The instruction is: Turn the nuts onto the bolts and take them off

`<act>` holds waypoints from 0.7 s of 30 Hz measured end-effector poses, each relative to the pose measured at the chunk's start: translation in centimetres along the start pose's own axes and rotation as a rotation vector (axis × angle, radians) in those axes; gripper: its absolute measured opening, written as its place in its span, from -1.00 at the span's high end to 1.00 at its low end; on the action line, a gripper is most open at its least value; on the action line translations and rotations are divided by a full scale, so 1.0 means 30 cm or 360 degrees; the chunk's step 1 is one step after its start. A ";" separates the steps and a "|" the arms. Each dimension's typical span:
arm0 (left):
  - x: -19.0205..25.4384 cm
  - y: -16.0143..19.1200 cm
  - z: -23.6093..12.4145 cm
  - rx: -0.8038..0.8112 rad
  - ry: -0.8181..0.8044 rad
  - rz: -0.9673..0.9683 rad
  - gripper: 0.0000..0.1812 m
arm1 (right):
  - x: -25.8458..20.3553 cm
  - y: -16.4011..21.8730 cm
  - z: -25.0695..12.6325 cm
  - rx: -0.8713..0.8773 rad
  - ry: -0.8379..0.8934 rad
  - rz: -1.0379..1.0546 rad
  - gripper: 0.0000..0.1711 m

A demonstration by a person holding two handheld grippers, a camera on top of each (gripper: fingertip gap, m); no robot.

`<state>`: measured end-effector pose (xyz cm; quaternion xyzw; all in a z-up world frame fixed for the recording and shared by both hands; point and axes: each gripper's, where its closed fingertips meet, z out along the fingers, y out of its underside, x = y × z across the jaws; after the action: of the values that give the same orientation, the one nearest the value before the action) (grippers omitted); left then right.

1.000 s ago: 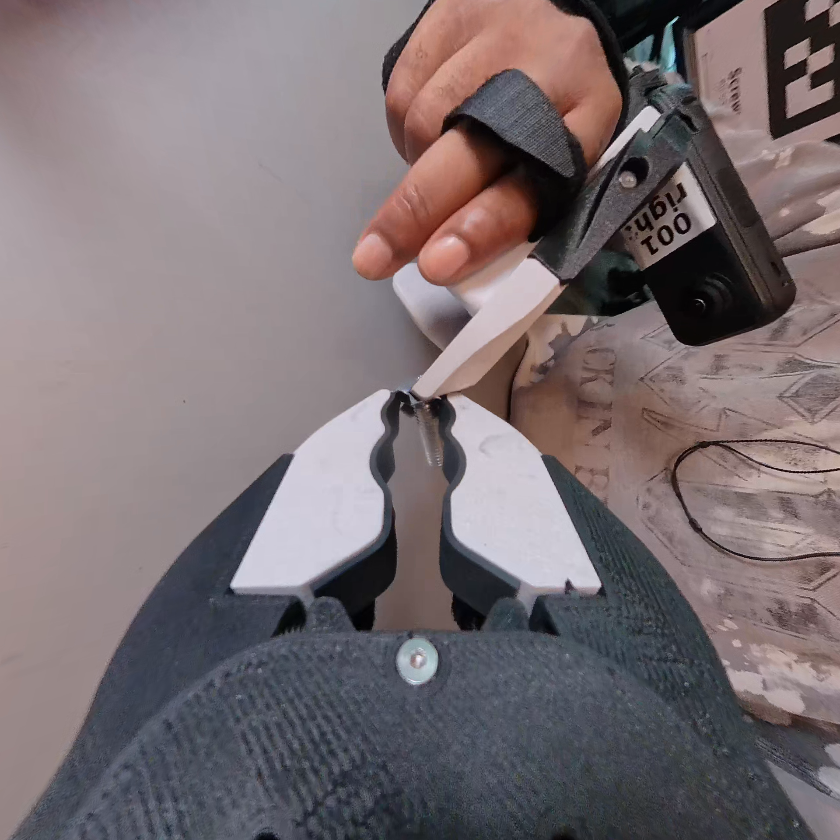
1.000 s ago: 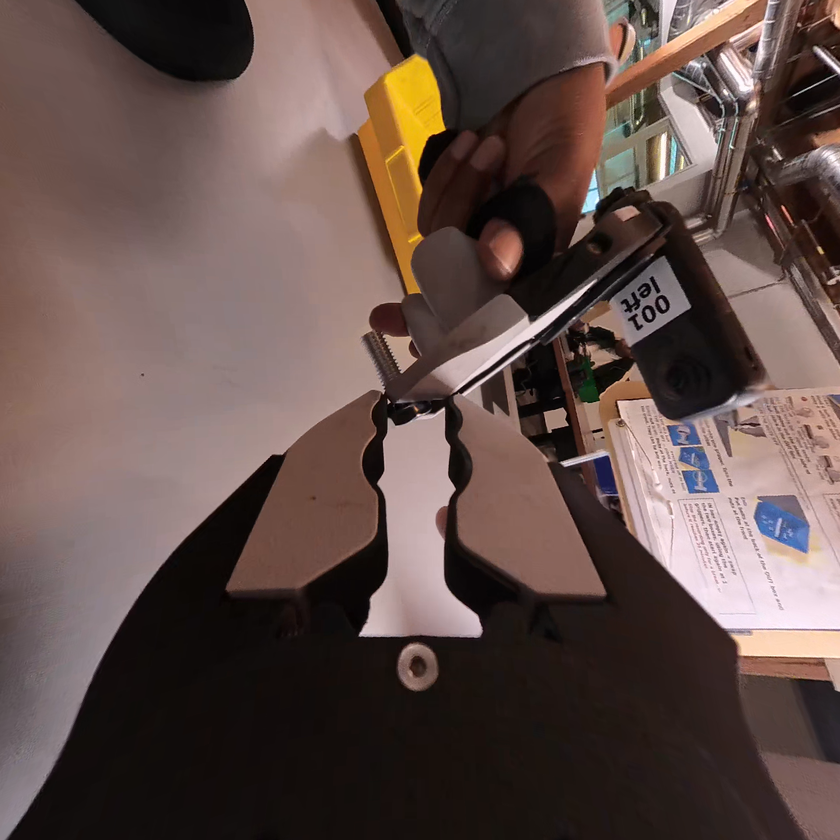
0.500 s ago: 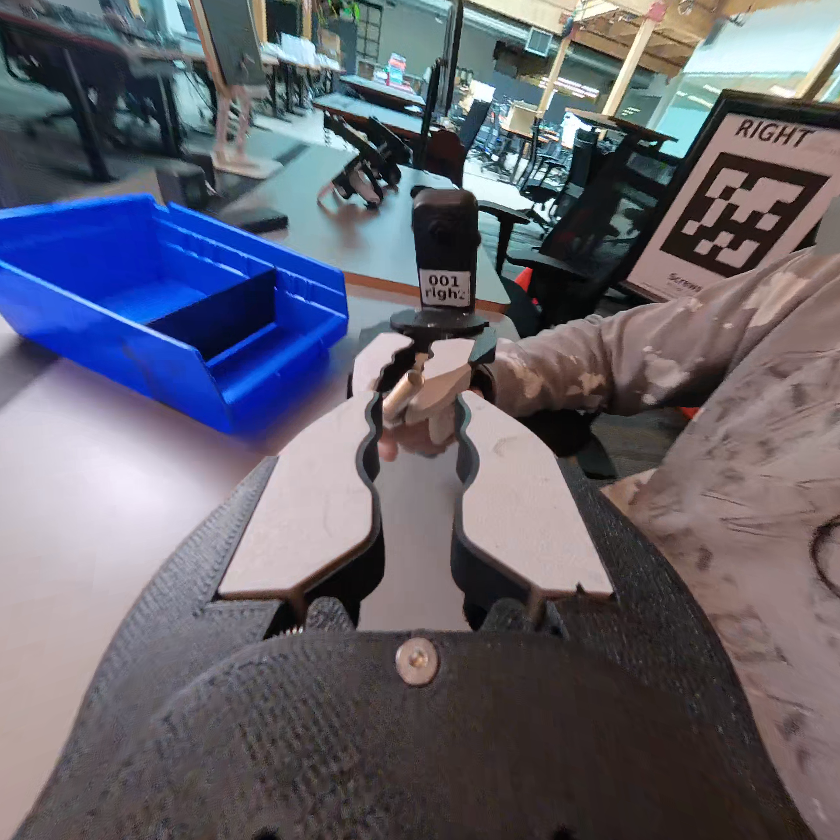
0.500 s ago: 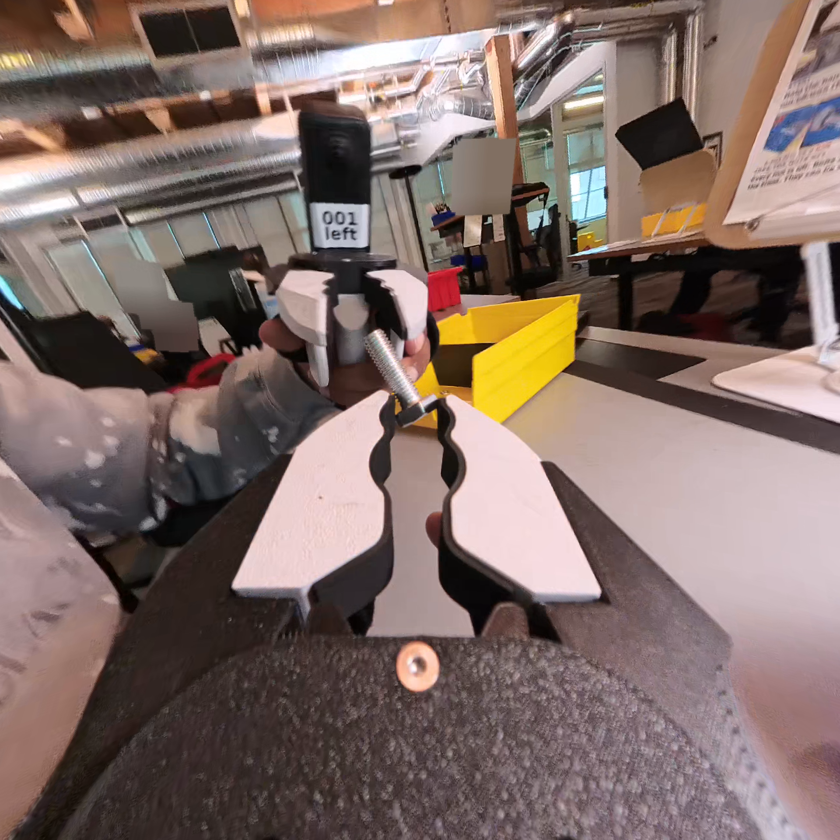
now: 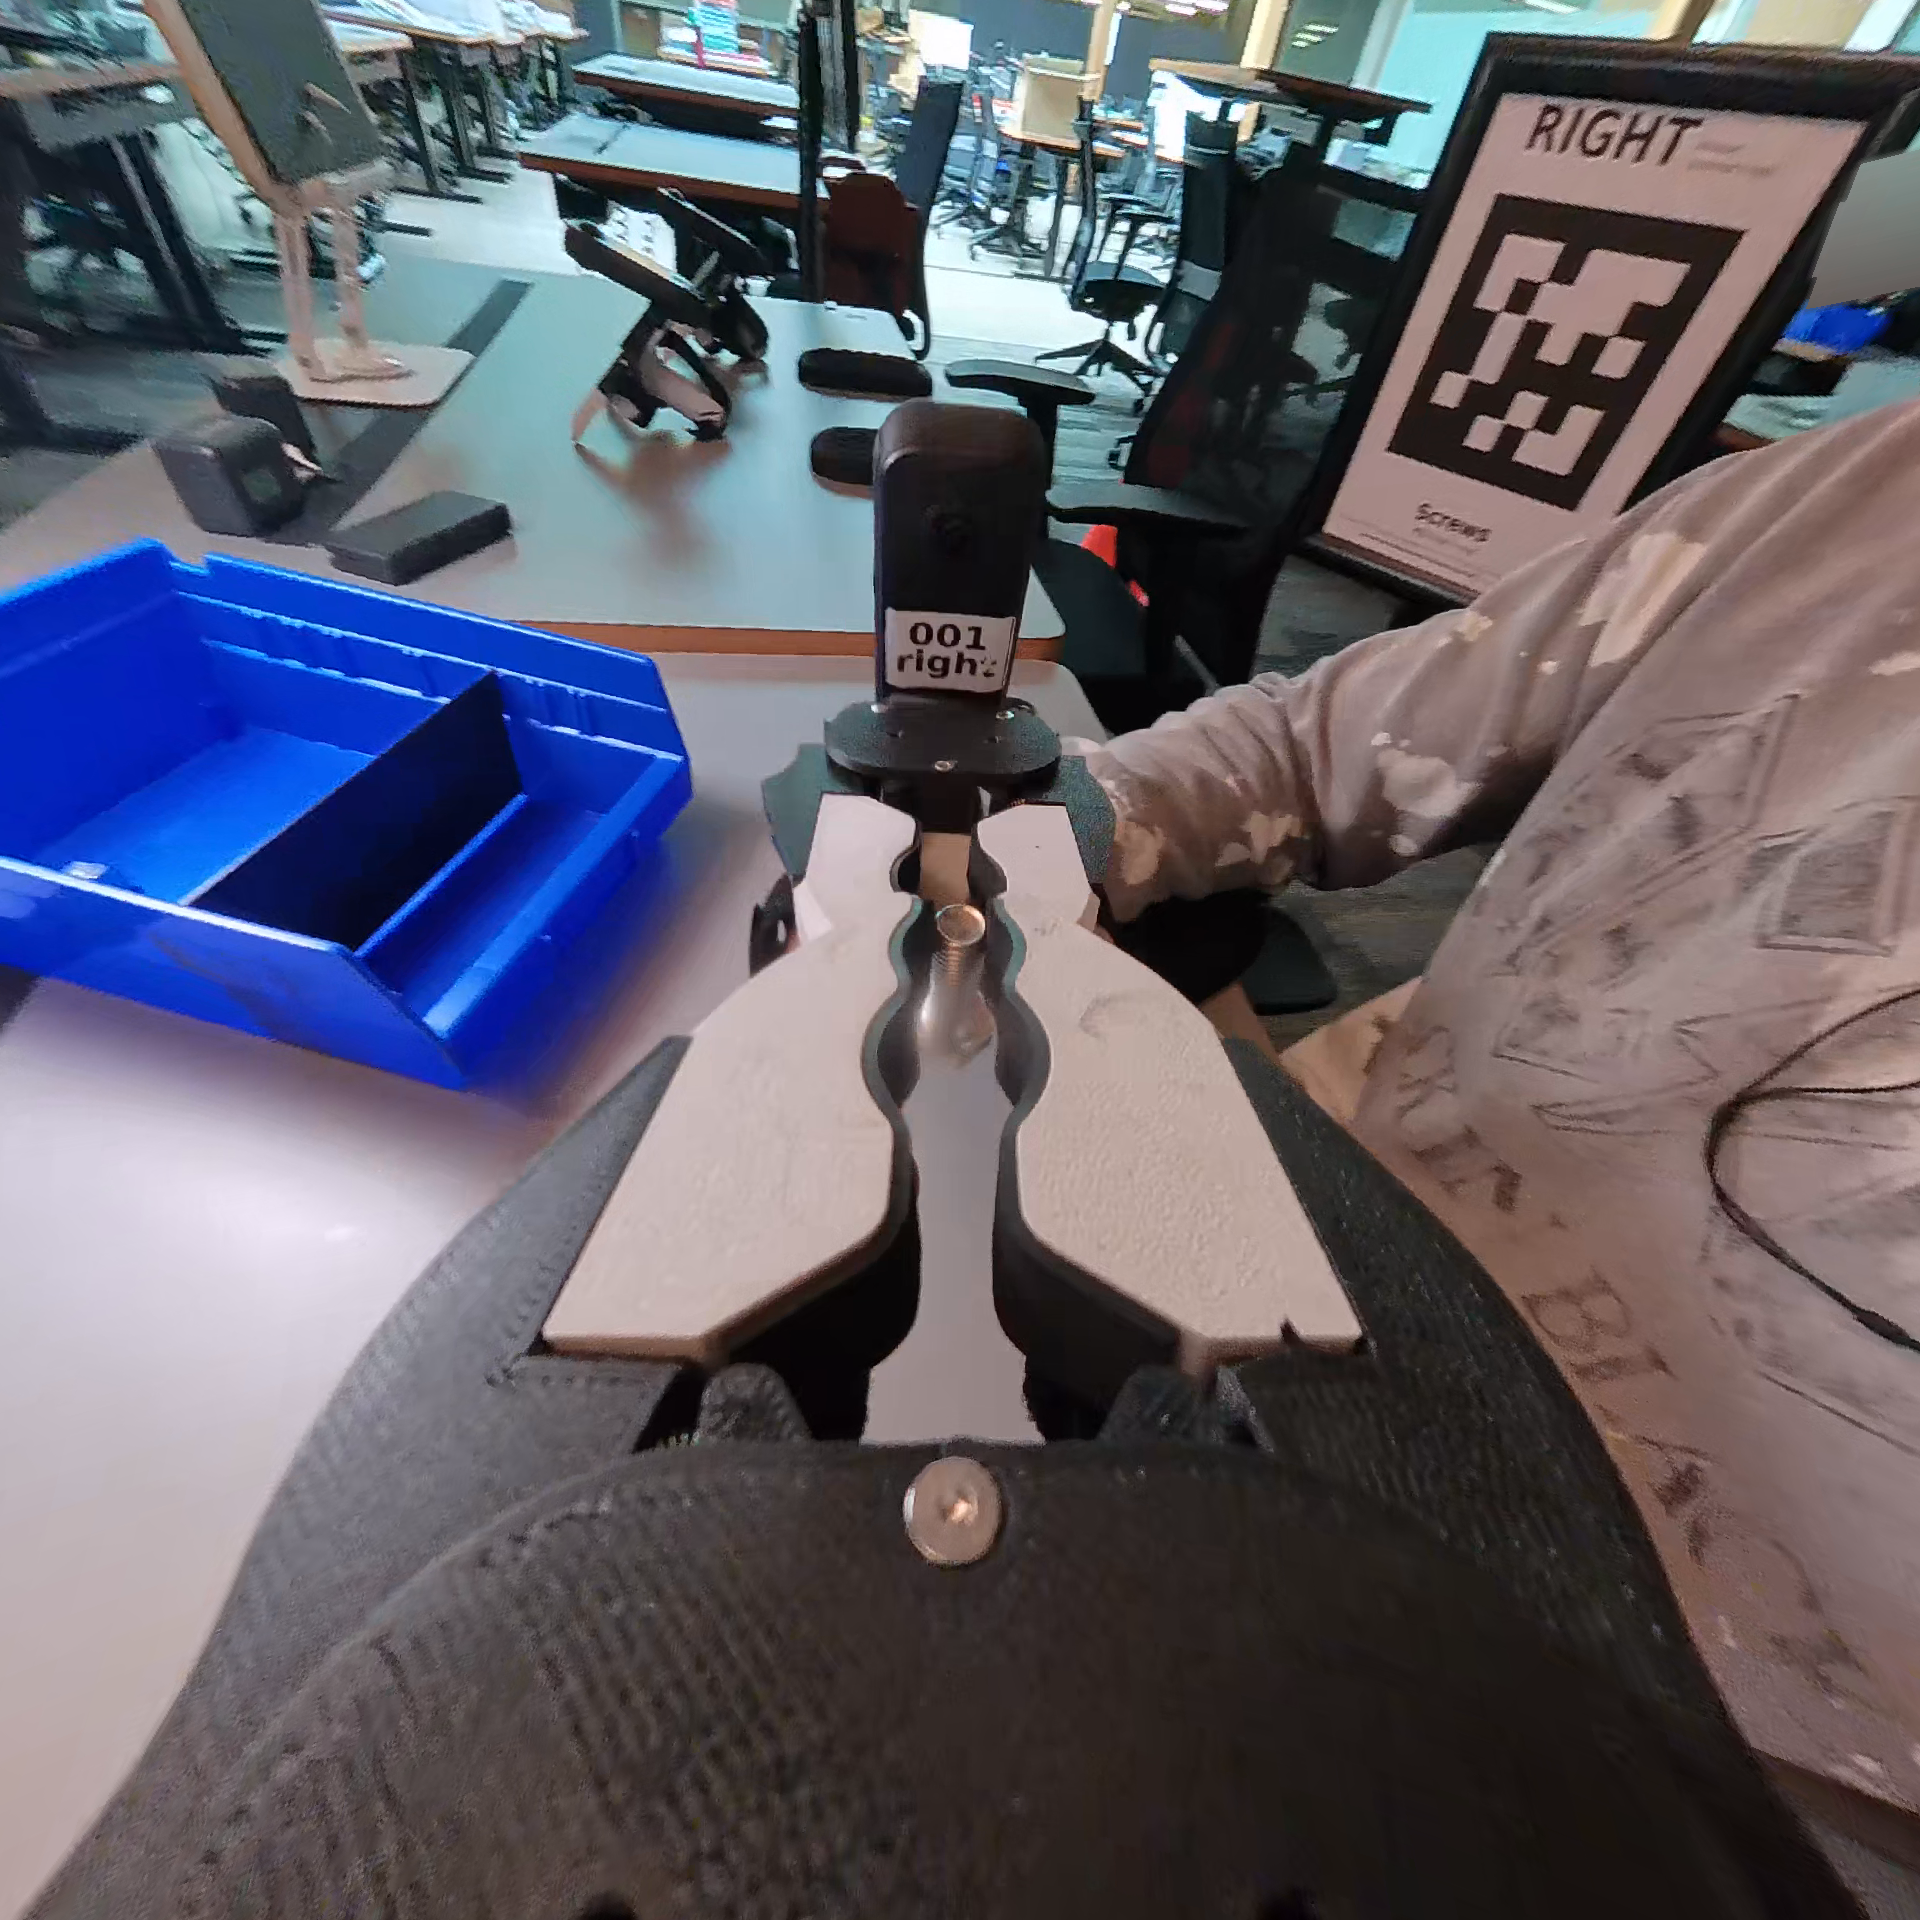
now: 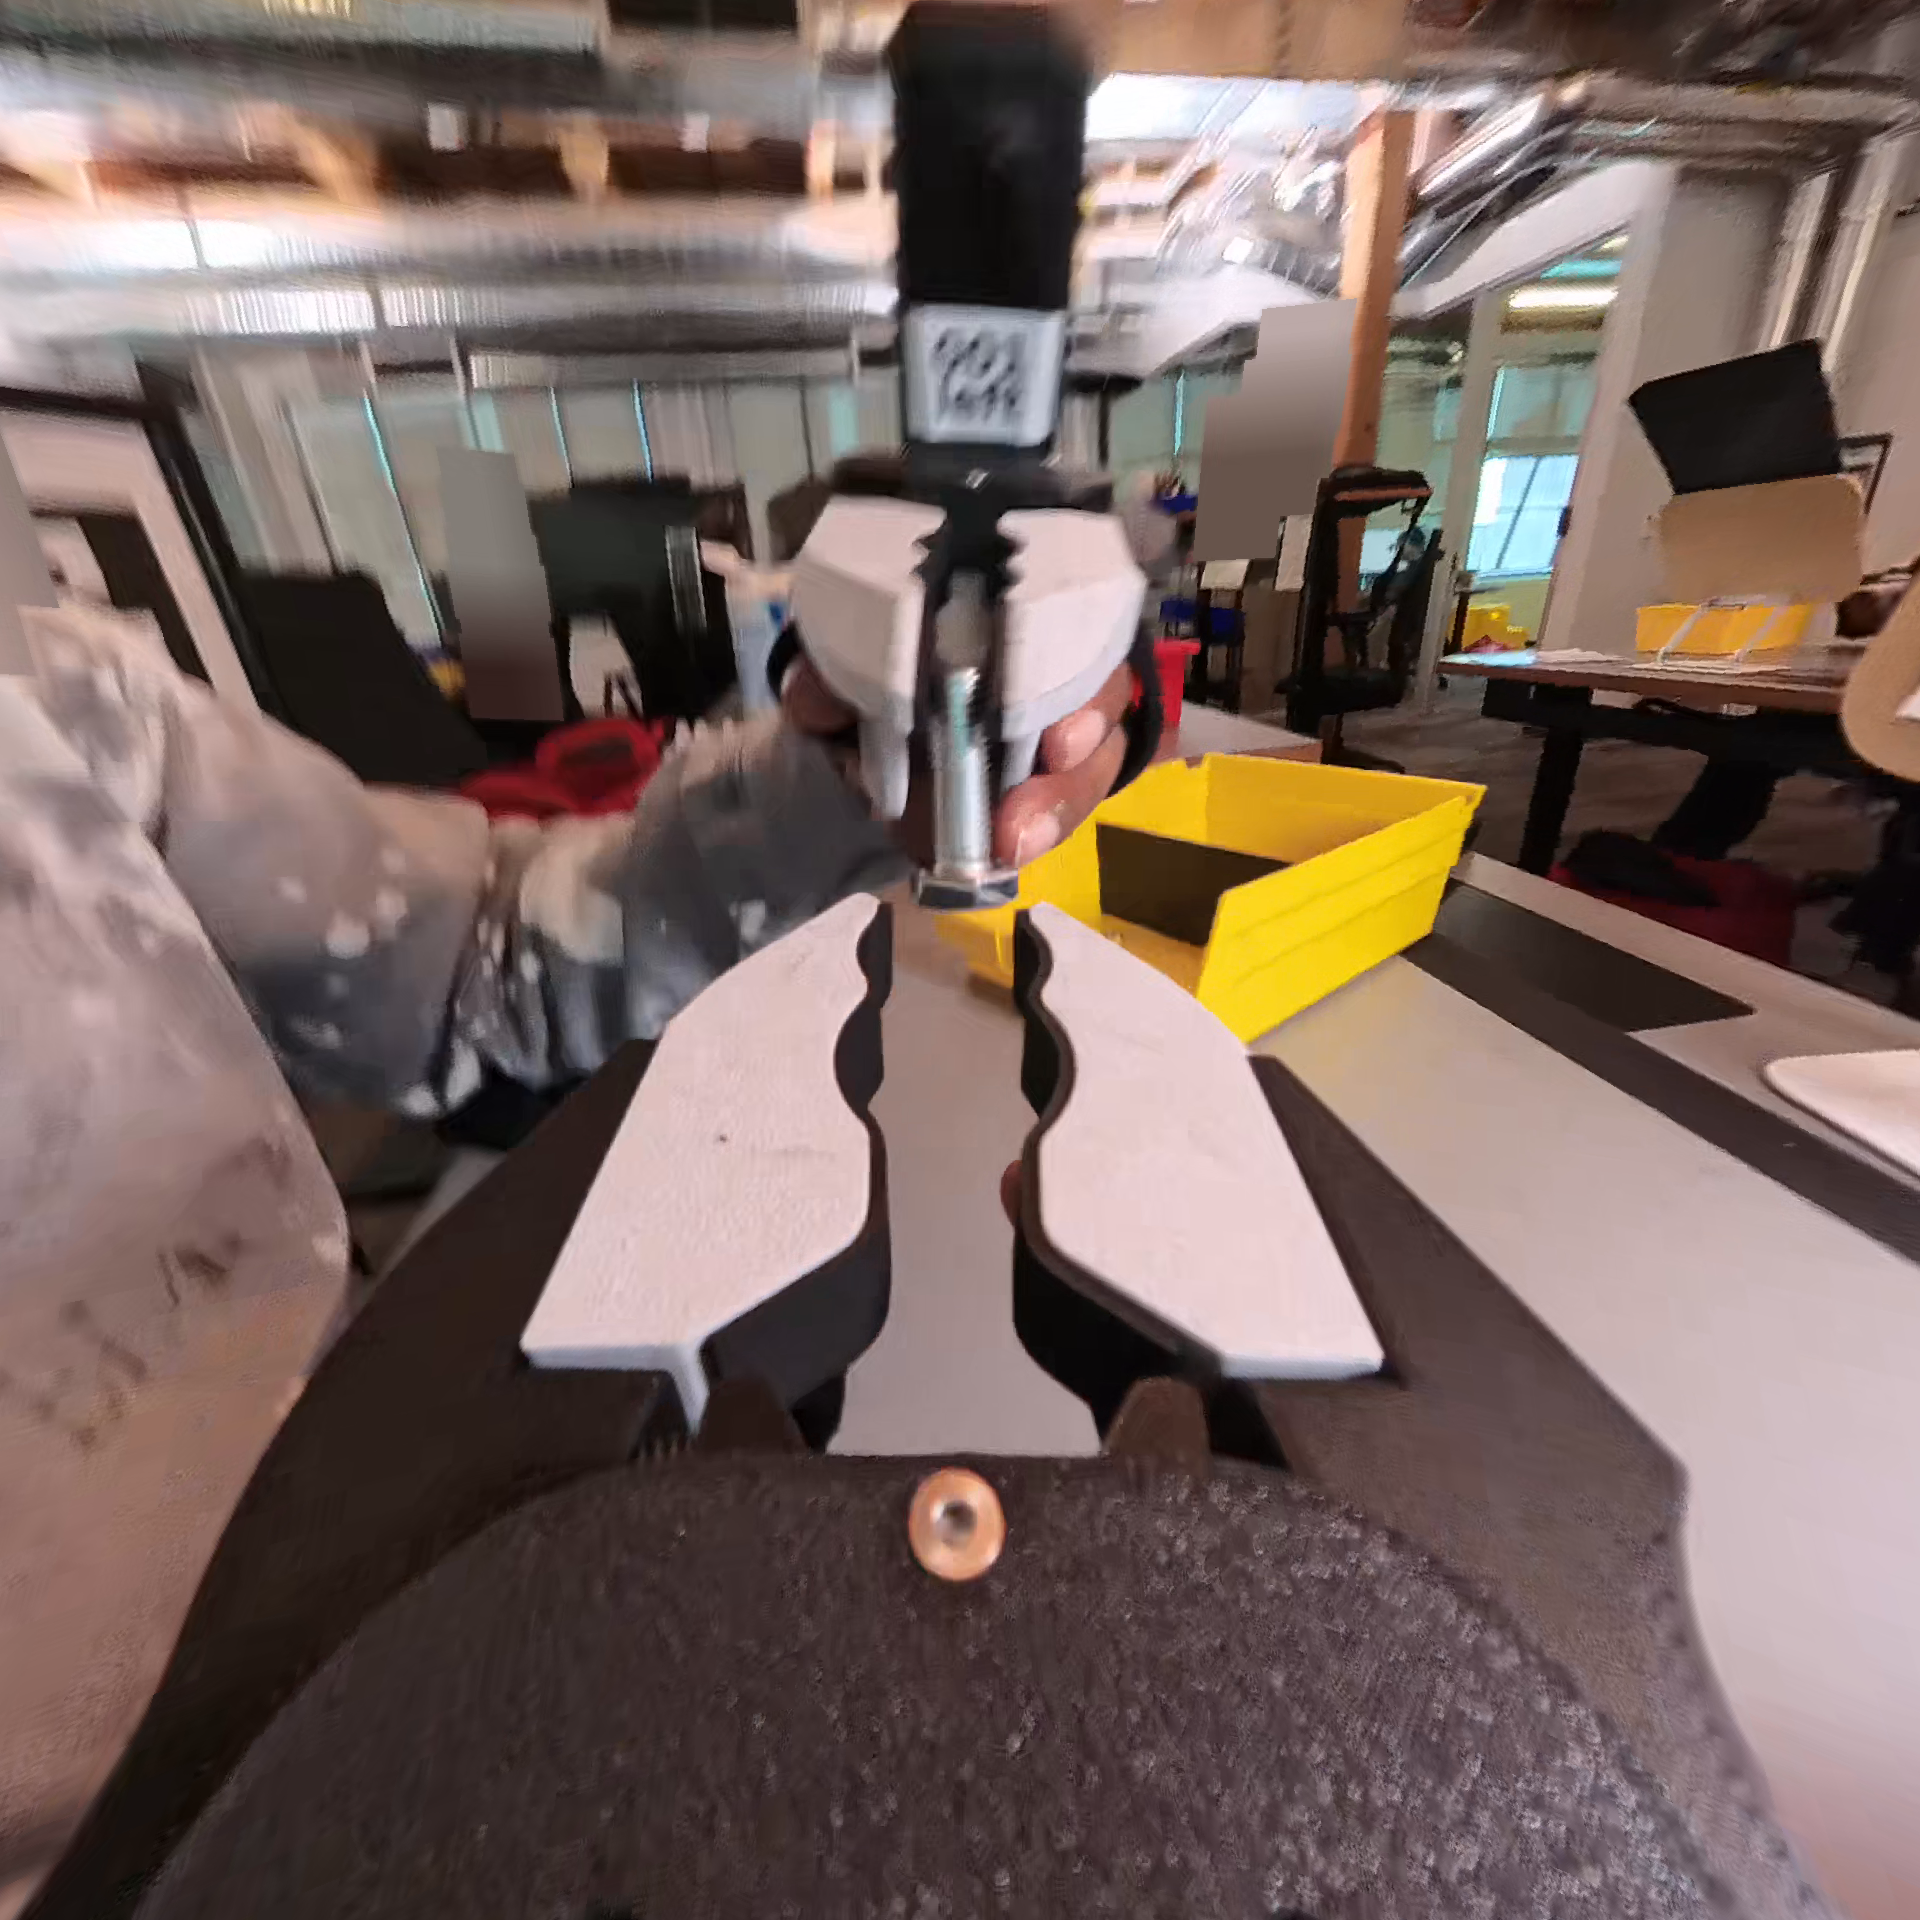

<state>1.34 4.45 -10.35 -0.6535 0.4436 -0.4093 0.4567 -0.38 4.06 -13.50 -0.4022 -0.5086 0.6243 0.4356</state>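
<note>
Your left gripper (image 5: 951, 997) has its fingers clenched on the bolt (image 6: 961, 774), head toward your right gripper (image 6: 951, 925). No nut shows on it, so threading remains. Your right fingers are released, empty, level just before the bolt head, facing it above the worktop (image 6: 1507, 1247).

The right gripper (image 6: 951, 914) fills the lower half, its white fingers (image 6: 727, 1132) parted with bare table (image 6: 1558, 1195) showing between them. Just past the tips, at 12 o'clock, the left gripper (image 6: 961, 769) faces back, a hand (image 6: 1049, 769) behind it, clamped on a bolt (image 6: 958, 769) that hangs shank up, its hex head (image 6: 964, 888) down just above the right tips, apart from them. A yellow bin (image 6: 1299, 883) sits at 2 o'clock. A pale patterned sleeve (image 6: 260, 935) lies at 9 o'clock. The background is blurred.
</note>
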 end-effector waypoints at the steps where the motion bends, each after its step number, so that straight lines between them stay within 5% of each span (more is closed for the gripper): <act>1: 0.006 0.005 -0.007 -0.0001 0.0032 -0.0024 0.89 | -0.009 0.014 0.003 -0.0071 -0.0008 -0.0074 0.70; 21: 0.053 0.025 -0.004 0.0000 0.0189 -0.0044 0.89 | -0.060 0.014 0.036 -0.0043 -0.0111 0.0022 0.79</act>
<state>1.52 2.75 -10.82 -0.6341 0.4610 -0.4537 0.4238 -0.91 1.98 -13.63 -0.3895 -0.5292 0.6341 0.4077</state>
